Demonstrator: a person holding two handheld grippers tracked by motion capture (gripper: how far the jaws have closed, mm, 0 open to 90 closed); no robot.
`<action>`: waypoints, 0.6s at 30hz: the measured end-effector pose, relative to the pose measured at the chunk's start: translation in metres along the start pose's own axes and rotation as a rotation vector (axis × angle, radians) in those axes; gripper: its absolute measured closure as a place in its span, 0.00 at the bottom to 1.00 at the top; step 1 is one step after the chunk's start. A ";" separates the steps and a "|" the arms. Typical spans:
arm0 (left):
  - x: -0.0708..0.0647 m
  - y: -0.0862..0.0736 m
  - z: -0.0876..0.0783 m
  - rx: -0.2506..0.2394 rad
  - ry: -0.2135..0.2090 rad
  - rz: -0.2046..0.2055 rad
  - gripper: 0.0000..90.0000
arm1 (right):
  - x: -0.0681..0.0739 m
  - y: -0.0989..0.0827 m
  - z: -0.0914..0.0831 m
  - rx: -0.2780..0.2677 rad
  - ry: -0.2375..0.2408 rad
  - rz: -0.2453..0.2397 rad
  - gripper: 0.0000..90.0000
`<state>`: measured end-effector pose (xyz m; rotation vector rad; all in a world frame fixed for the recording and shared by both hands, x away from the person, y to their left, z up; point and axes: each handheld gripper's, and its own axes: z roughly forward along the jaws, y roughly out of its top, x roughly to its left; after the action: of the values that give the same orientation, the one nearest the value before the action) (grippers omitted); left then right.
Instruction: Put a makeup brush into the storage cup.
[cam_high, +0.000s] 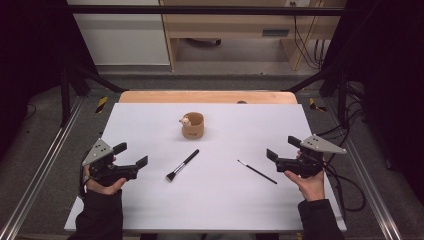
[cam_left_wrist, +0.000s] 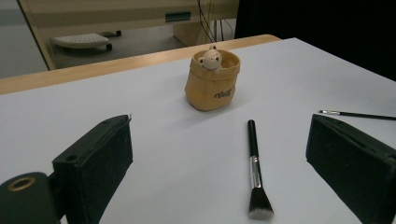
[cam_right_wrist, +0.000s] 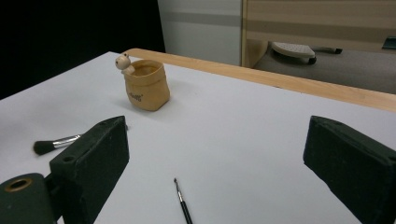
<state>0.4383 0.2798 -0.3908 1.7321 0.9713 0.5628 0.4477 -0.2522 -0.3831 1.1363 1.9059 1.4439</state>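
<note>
So both grippers are parked wide open with nothing between the jaws. The left gripper (cam_high: 131, 155) hovers off the sheet around 8 o'clock and the right gripper (cam_high: 282, 148) sits around 4 o'clock.

Nearest to the left one is the makeup brush (cam_high: 182, 165), lying flat just left of the table's centre, bristle head pointing to 7 o'clock and handle tip to 1 o'clock. The thin liner brush (cam_high: 257, 171) lies over by the right gripper, running from 10 to 4 o'clock. The little tan pot (cam_high: 193, 125) with the bear face on its rim stands upright at 12 o'clock, well apart from both brushes.

My guess on handling: both brushes look light and stiff, with smooth, probably slippery handles. I'd pinch the makeup brush on the black handle just above the metal ferrule, never on the soft bristles, which would splay. The thin one is the tricky bit. It lies so low on the white table (cam_high: 220, 210) that the jaws need to come down nearly touching the surface, mid-handle. The pot looks light too, so dropping a brush in hard could tip it.
</note>
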 end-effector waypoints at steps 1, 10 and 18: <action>0.000 -0.001 0.000 0.003 0.001 0.001 0.07 | 0.000 0.000 0.000 0.000 -0.002 -0.001 0.08; 0.002 -0.005 0.001 0.017 0.010 -0.003 0.07 | 0.000 0.000 0.002 0.028 -0.001 -0.023 0.09; 0.001 -0.008 0.005 0.033 0.011 0.001 0.07 | 0.007 0.001 0.009 0.061 0.004 -0.044 0.09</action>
<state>0.4398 0.2793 -0.3996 1.7607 0.9929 0.5600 0.4516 -0.2417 -0.3845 1.1123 1.9776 1.3735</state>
